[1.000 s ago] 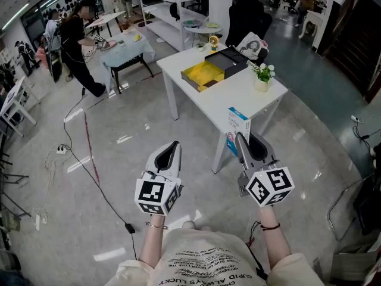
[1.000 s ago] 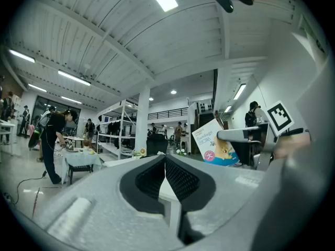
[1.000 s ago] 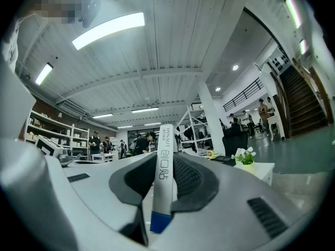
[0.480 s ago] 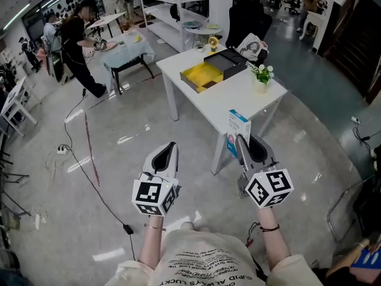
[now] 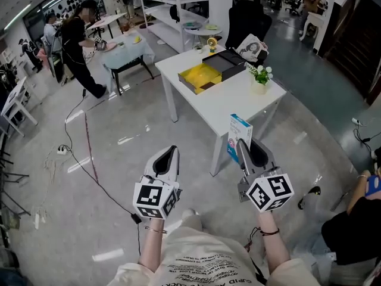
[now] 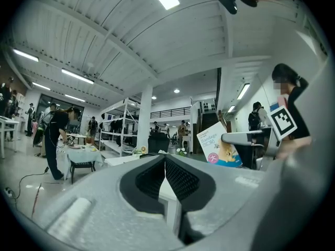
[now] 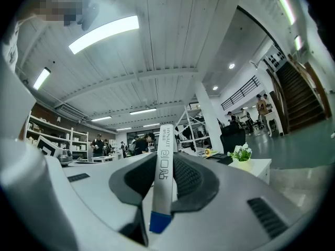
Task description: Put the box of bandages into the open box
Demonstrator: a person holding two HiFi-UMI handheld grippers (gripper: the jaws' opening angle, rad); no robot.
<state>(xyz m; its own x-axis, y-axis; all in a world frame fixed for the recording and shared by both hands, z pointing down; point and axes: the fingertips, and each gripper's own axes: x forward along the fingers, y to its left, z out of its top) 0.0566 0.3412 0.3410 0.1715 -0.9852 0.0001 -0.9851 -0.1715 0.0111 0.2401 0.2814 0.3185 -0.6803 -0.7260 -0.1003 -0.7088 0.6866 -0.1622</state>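
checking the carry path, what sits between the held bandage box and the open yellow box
Head view: only bare white table between bandage box and open box; potted plant stands aside.

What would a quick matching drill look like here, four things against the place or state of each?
Things:
1. bandage box
2. left gripper
3. open box
4. plant

Place or state:
a. jaws together, nothing between them
b. on the table, yellow inside
c. clamped upright in the right gripper
d. in a white pot near the table's corner

Pairs: 1-c, 2-a, 3-b, 4-d
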